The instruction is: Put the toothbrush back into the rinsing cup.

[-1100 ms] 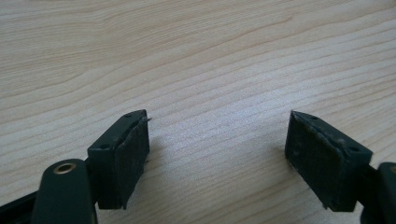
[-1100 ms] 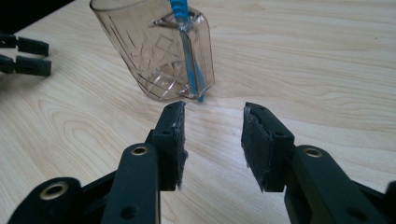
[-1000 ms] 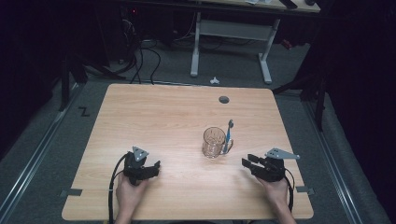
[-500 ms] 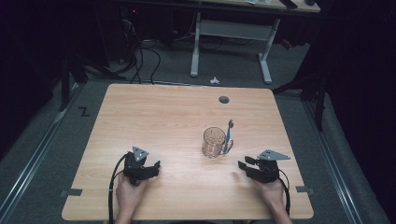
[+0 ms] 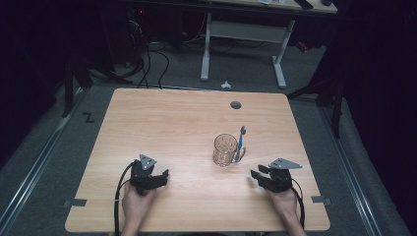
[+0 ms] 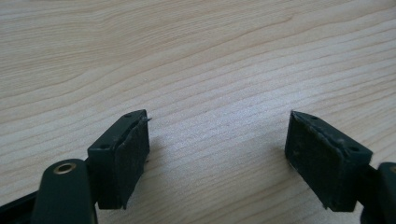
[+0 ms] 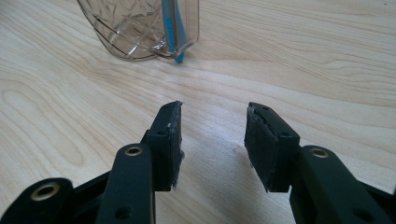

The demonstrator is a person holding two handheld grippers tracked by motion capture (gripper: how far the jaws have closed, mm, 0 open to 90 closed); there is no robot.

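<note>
Spreading across most of the high view, the light wooden table (image 5: pixel 162 123) carries everything here, with a small dark round hole (image 5: pixel 236 104) set close to its far edge, right of the middle. Near the front edge toward the left corner, the left gripper (image 5: pixel 163 174) is held in a hand (image 5: pixel 135 206) that comes in over that edge, with a black cable looping off its left side; its jaws stand wide apart with nothing but bare wood grain between them, as the left gripper view makes plain (image 6: pixel 217 144). Near the front edge toward the right corner, the right gripper (image 5: pixel 255 174) sits in the other hand (image 5: pixel 285 204), pointed left toward the glass; its jaws are parted more narrowly and grip nothing, and the right gripper view shows bare wood between the pads (image 7: pixel 212 140). The clear cut-pattern glass (image 5: pixel 225 150) stands upright right of the table's centre, nearer the front edge than the far one, a little apart from the right gripper's tips. In the right gripper view its base (image 7: pixel 135 28) lies ahead of the jaws and to their left. A blue toothbrush (image 5: pixel 240 142) stands in the glass, leaning against its right rim with the head up above it; its handle (image 7: pixel 170 25) shows through the glass wall.
</note>
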